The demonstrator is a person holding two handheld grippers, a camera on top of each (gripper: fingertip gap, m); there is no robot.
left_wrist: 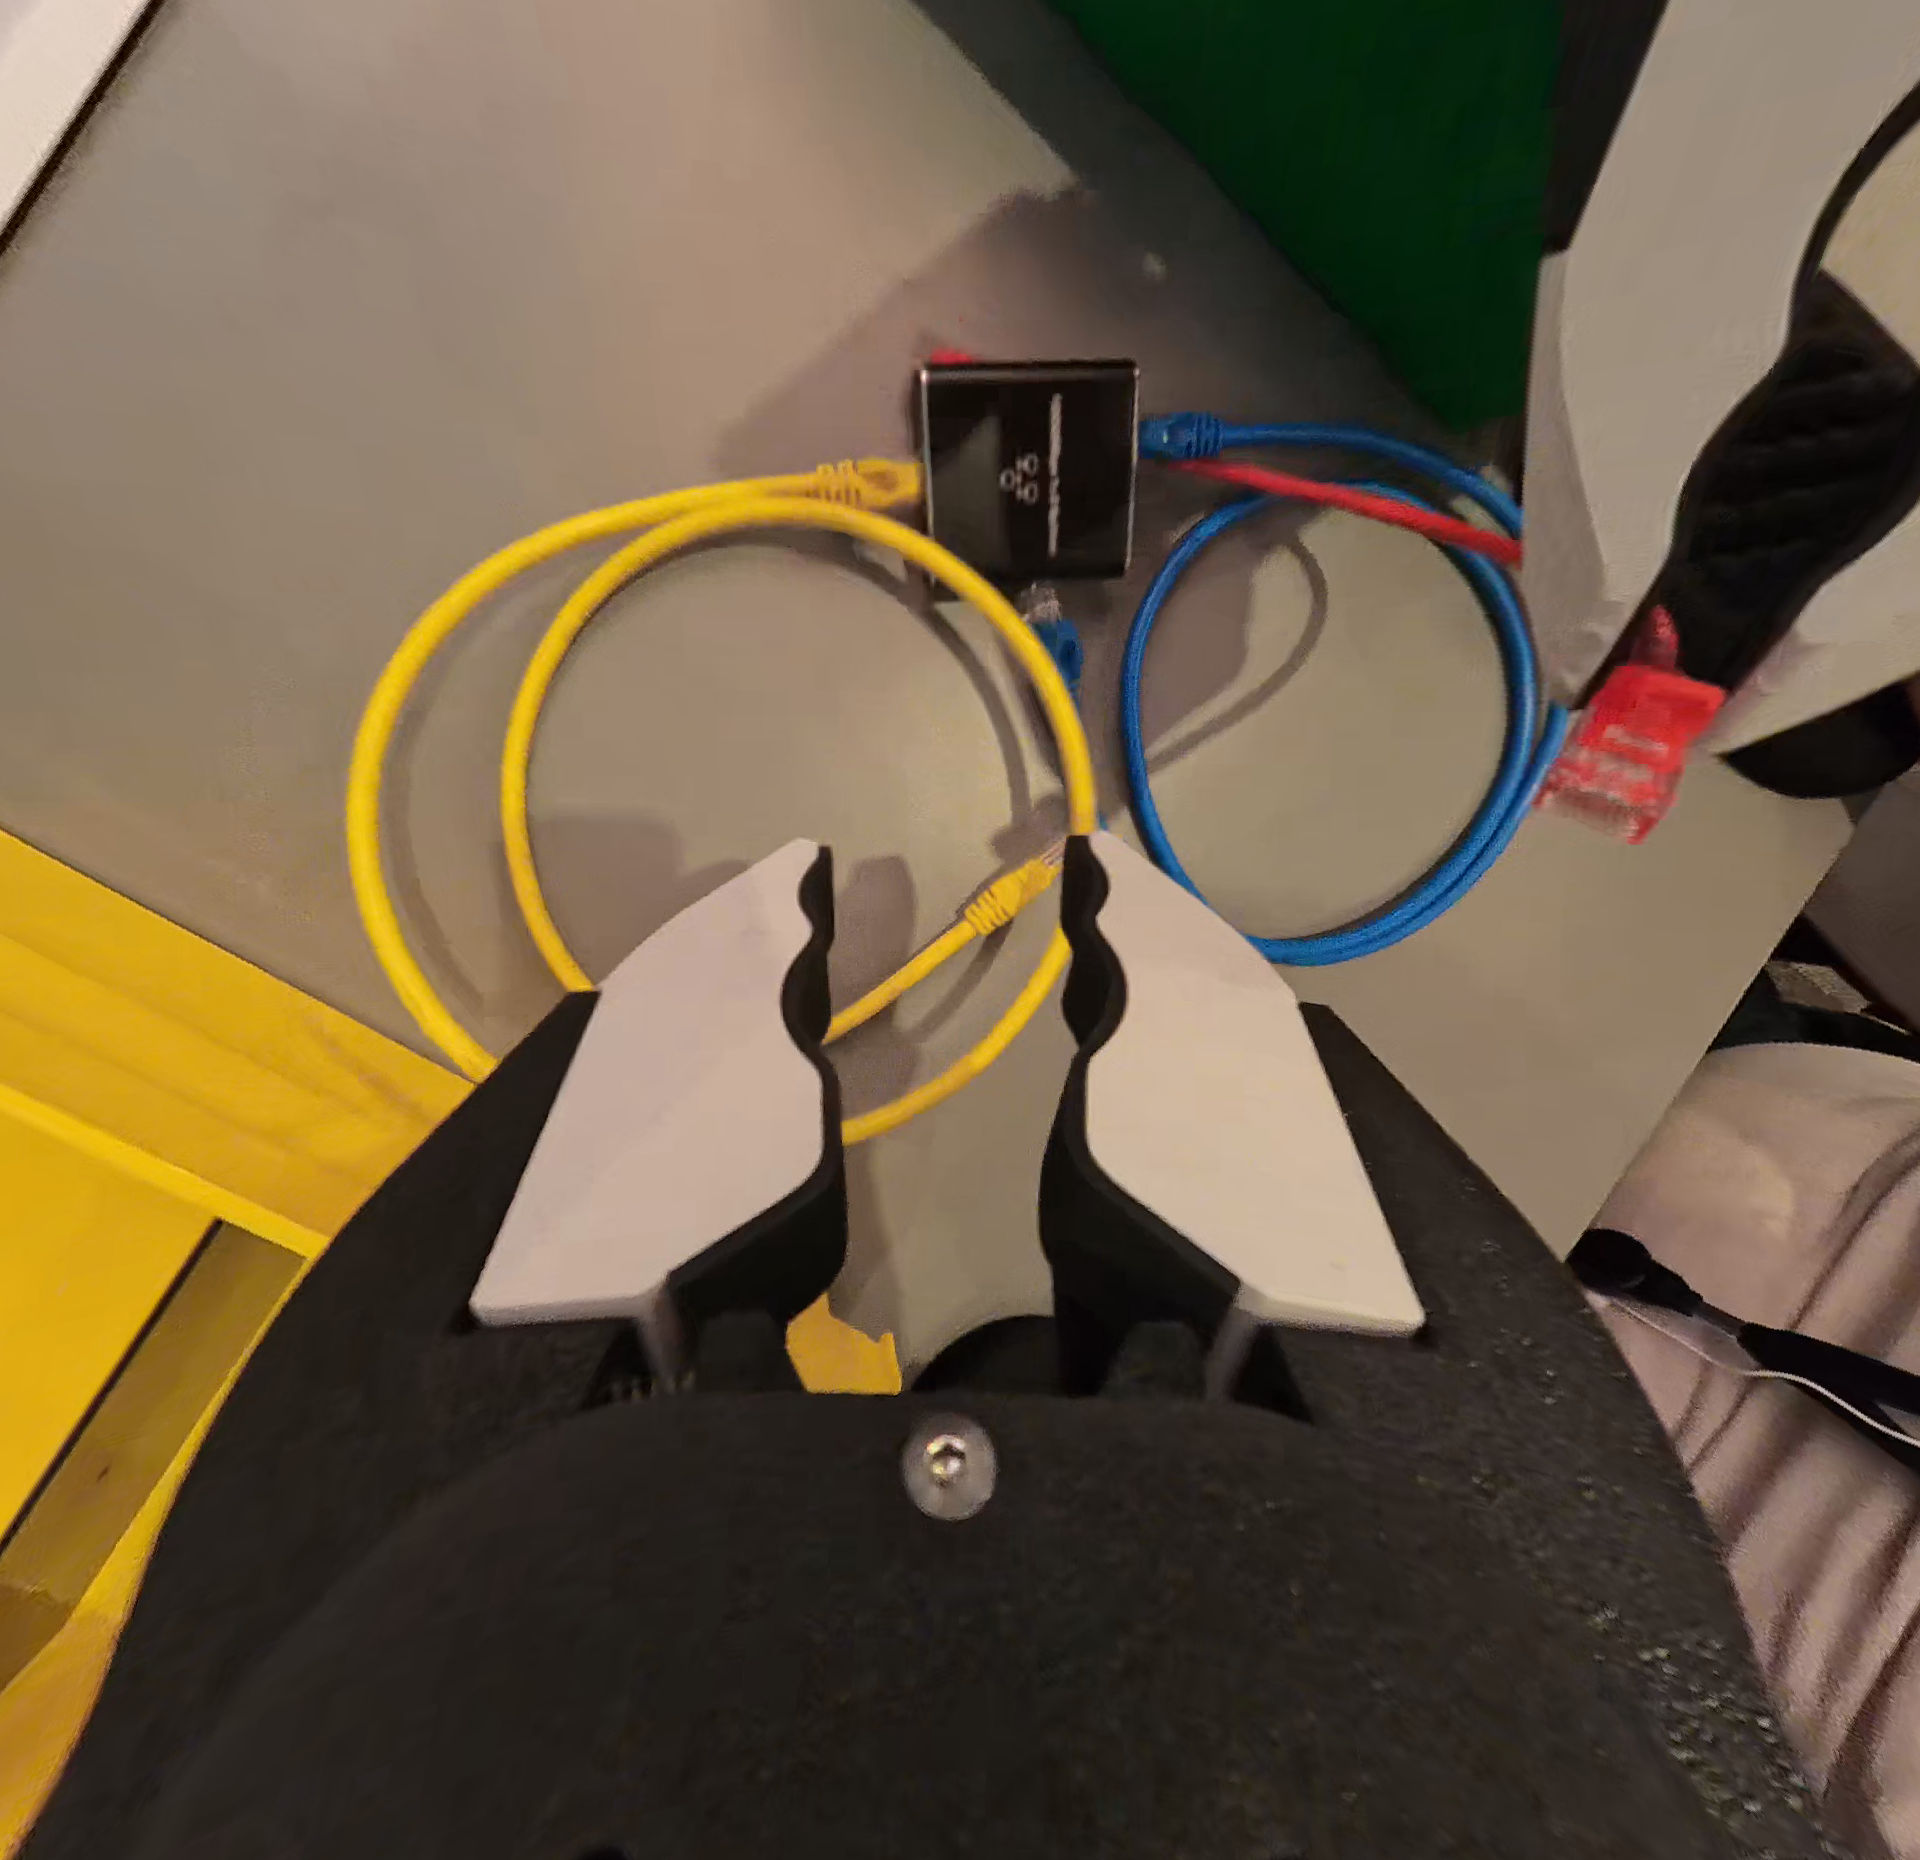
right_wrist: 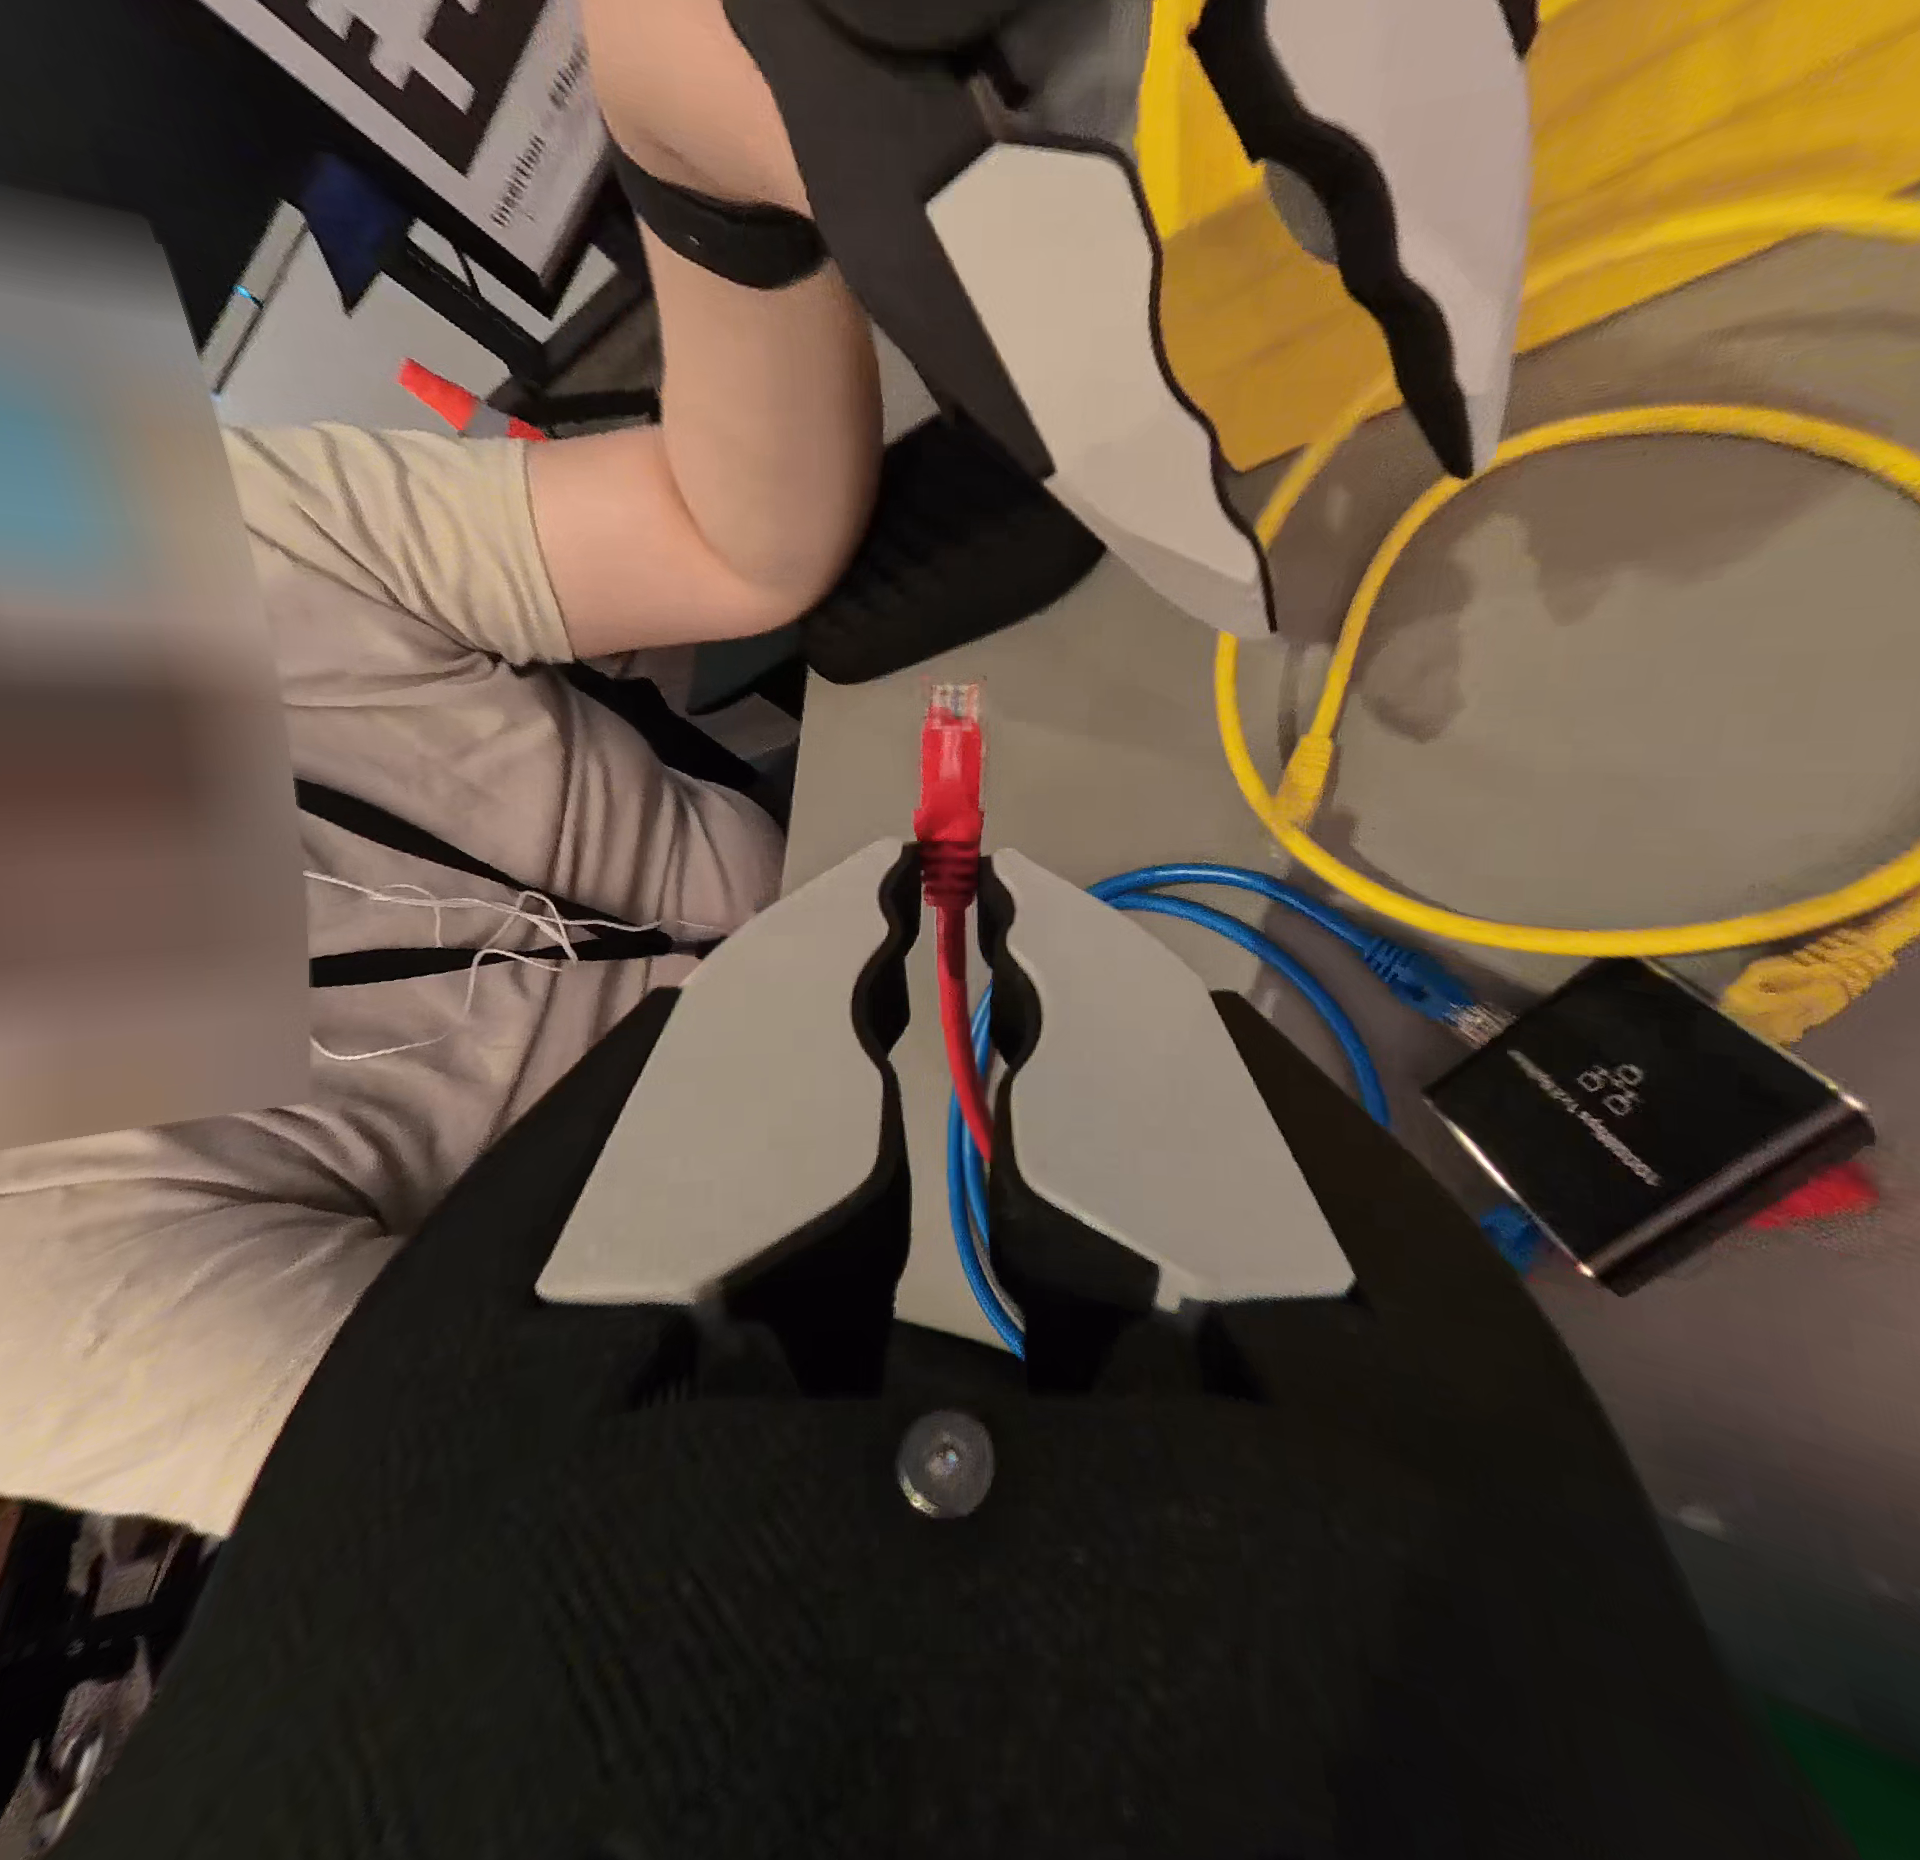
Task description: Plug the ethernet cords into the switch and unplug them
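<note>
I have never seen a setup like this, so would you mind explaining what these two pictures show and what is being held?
Each picture comes from a camera fixed on a hand-held two-finger gripper, looking forward along its grey fingers; a person holds one in each hand. There is no robot arm.

The left gripper is open and holds nothing. Ahead of it, on the grey table, lies a small black switch. A yellow cord is plugged into one side of the switch and a blue cord into the other; both coil on the table. Their free plugs lie loose.

The right gripper is shut on the red cord, just behind its plug, which points forward and is not in the switch. The same plug shows at the right edge of the left picture.

The arm and beige shirt in the right picture belong to the person.
</note>
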